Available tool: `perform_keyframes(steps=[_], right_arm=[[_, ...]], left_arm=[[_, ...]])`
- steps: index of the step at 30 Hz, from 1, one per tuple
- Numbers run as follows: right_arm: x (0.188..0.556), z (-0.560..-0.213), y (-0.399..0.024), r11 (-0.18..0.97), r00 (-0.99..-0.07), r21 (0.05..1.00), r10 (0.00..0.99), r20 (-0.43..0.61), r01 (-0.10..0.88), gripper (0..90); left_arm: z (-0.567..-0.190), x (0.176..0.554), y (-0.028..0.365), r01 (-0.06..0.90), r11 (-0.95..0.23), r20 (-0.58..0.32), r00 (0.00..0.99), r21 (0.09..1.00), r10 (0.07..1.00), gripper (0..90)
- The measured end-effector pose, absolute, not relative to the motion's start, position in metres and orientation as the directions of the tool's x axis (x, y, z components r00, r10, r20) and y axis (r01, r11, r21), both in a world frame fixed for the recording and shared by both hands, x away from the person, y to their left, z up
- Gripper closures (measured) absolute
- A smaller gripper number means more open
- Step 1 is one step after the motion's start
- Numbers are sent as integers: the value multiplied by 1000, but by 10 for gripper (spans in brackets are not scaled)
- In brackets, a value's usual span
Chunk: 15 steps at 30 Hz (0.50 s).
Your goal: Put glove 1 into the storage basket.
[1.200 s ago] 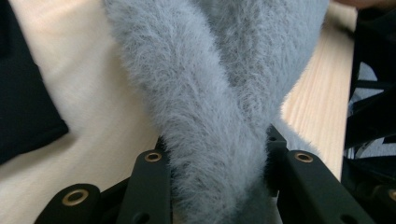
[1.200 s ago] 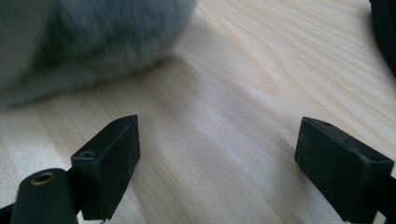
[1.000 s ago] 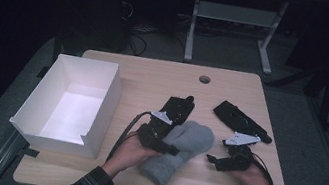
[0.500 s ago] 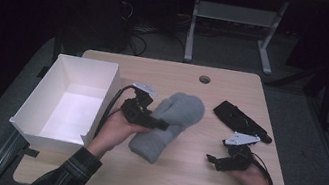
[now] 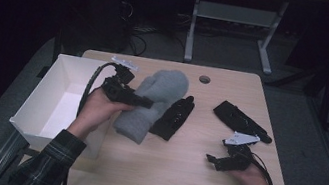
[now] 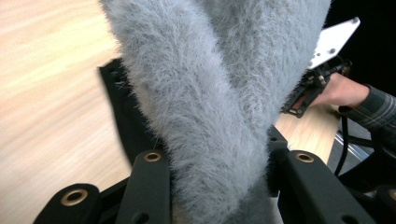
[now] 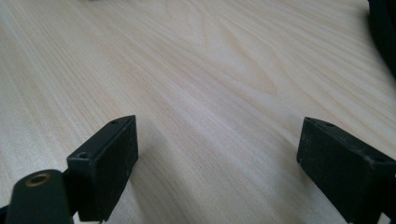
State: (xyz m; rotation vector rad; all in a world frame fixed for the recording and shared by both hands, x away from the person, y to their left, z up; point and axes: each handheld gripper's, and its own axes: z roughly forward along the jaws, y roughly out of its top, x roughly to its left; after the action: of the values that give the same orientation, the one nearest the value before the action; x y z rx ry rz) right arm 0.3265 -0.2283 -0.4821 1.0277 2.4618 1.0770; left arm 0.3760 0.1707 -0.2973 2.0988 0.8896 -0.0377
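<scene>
High view first: we see the pale wooden table [image 5: 179, 176], with the white open-topped rectangular box [image 5: 56, 105] standing at its left edge. Next in size is the fluffy grey knitted mitten [image 5: 153, 103], lifted above the table left of centre and just right of the box, hanging at a slant. Our left gripper [image 5: 143, 102] has its jaws clenched on that mitten; in the left gripper view the grey fleece [image 6: 210, 107] bulges between both black jaws. Under it lies a black glove [image 5: 172, 116] flat on the wood, and a second black glove [image 5: 241, 120] rests farther right. Our right gripper [image 5: 212, 160] sits low at the near right, jaws spread wide over bare wood, holding nothing.

We judge the risk this way: the grip catches soft pile, so the mitten could slip free short of the box. Its dangling end could also snag the box's near wall and tip it, or drag the black glove beneath.
</scene>
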Motion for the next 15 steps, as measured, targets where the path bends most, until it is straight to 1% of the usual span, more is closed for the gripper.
perform_keyframes(steps=[8,9,10,15], right_arm=[[327,-482,-228,472,-712,722,701,40,506,122],[327,-482,-228,472,-711,722,702,41,506,122],[327,-482,-228,472,-711,722,702,41,506,122],[327,-482,-228,471,-711,722,702,40,507,122]], left_arm=[[-273,380,209,615,-348,-317,716,707,623,647],[-268,381,220,618,-330,-314,702,713,639,647],[-268,381,220,618,-330,-314,702,713,639,647],[-260,382,252,637,-276,-322,659,720,680,647]])
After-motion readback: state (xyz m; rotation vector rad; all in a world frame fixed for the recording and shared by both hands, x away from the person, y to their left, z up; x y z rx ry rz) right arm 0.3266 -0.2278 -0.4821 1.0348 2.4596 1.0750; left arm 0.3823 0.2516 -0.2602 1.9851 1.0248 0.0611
